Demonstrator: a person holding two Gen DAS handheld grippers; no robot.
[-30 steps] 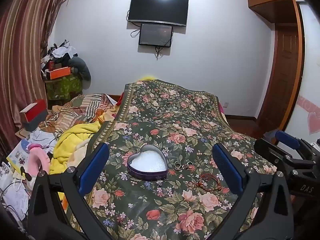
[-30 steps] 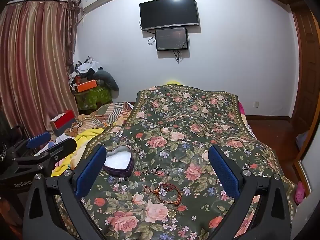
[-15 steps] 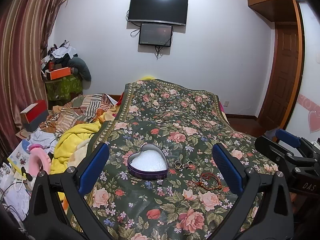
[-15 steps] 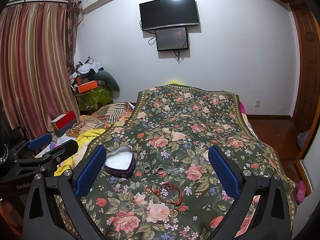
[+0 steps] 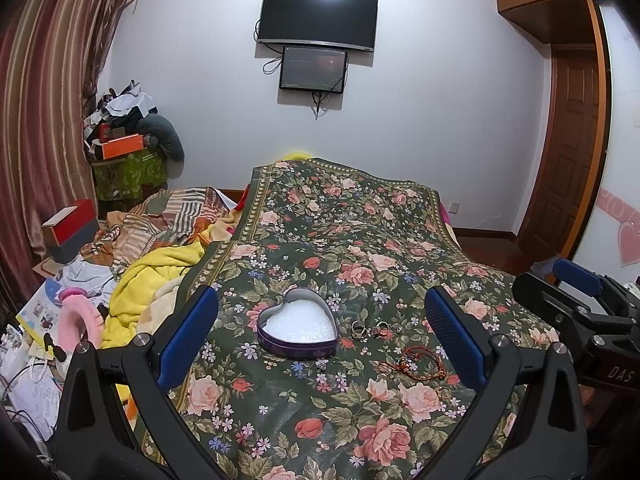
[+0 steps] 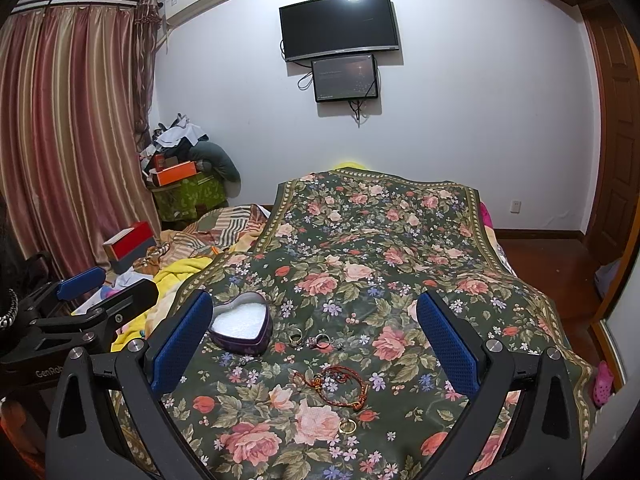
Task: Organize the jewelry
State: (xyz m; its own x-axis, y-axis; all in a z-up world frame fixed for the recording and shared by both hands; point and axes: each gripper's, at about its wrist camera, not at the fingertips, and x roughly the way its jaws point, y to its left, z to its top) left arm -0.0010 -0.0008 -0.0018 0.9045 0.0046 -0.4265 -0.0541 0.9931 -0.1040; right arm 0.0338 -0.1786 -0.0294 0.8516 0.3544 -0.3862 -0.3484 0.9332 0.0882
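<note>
Both grippers hover wide open and empty above the floral bedspread (image 6: 400, 240).

The heart-shaped tin (image 5: 297, 330) sits open, point toward the camera; rings (image 6: 308, 339) lie just beside it, the red cord bracelet (image 6: 334, 386) nearer, stretched roughly left to right, a gold ring (image 6: 347, 426) nearest. The left gripper (image 5: 320, 332) and right gripper (image 6: 312, 344) carry nothing. Light, limp cord — pinch it at the knot; the rings look small and slippery.
</note>
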